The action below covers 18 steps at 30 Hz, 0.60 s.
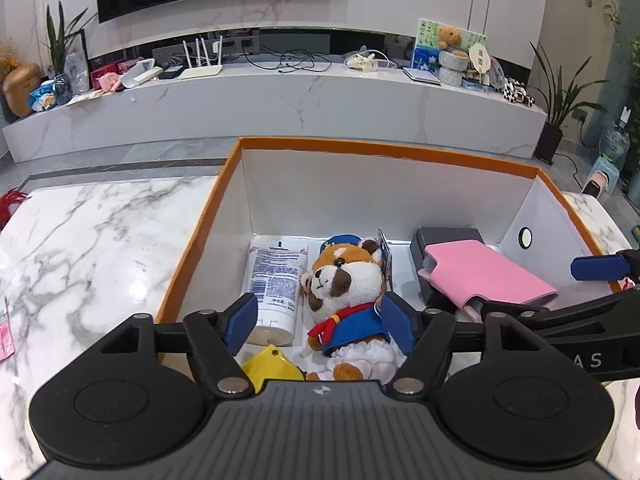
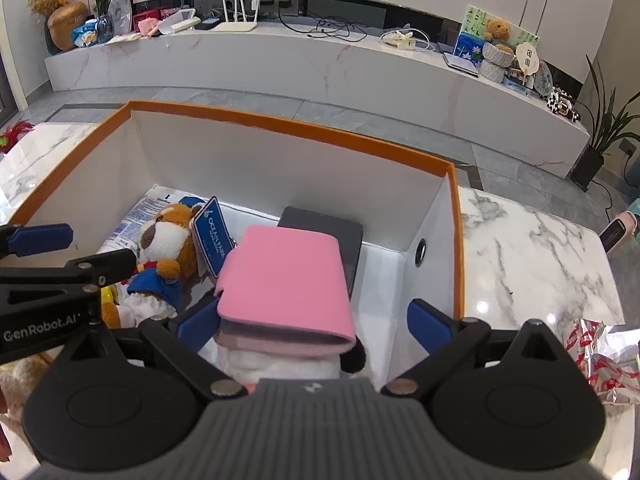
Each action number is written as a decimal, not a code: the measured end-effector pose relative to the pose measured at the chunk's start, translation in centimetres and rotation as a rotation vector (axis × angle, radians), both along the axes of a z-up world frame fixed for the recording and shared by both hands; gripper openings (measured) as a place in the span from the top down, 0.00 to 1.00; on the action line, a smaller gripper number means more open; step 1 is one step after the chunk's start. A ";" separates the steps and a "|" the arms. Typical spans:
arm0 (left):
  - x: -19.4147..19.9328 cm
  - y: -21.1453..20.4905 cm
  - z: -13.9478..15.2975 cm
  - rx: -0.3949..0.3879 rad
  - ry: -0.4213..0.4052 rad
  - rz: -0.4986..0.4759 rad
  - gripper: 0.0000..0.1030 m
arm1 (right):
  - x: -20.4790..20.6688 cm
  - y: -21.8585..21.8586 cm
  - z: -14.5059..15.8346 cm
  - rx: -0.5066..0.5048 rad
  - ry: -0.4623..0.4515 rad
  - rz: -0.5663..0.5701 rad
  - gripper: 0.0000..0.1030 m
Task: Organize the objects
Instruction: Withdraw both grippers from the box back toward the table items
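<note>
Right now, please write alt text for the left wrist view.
An open hand-held gripper hovers over a plush dog lying in an orange-rimmed box, between a white lotion tube and a pink case.

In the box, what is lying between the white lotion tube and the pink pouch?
The plush fox, in a blue outfit with a blue paper tag, lies between the lotion tube and the pink pouch. The left wrist view shows it best.

A router (image 1: 200,65) and tangled cables (image 1: 298,62) (black) sit on the marble ledge (image 1: 280,108).
</note>
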<state>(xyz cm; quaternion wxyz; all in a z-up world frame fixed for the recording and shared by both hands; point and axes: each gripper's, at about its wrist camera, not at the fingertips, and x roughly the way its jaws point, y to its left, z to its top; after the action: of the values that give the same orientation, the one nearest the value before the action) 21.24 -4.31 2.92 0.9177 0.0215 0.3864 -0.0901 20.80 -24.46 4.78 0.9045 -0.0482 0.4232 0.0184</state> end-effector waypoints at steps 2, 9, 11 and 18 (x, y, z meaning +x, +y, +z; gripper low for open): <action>-0.2 0.2 0.2 -0.003 -0.002 0.003 0.16 | -0.5 -0.1 0.2 0.004 -0.014 -0.001 0.03; -1.4 0.1 0.9 0.017 -0.026 0.000 0.13 | -2.1 -0.3 0.5 0.023 -0.047 -0.009 0.02; -1.7 0.1 1.0 0.012 -0.026 -0.002 0.12 | -2.6 -0.2 0.7 0.016 -0.062 -0.009 0.02; -3.6 0.3 1.8 0.010 -0.042 -0.003 0.10 | -5.3 -0.1 1.6 0.010 -0.102 -0.014 0.02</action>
<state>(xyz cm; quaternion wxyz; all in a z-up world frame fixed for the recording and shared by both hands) 17.67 -4.01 4.72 0.9254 0.0287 0.3673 -0.0890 15.50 -24.51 6.38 0.9253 -0.0414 0.3768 0.0121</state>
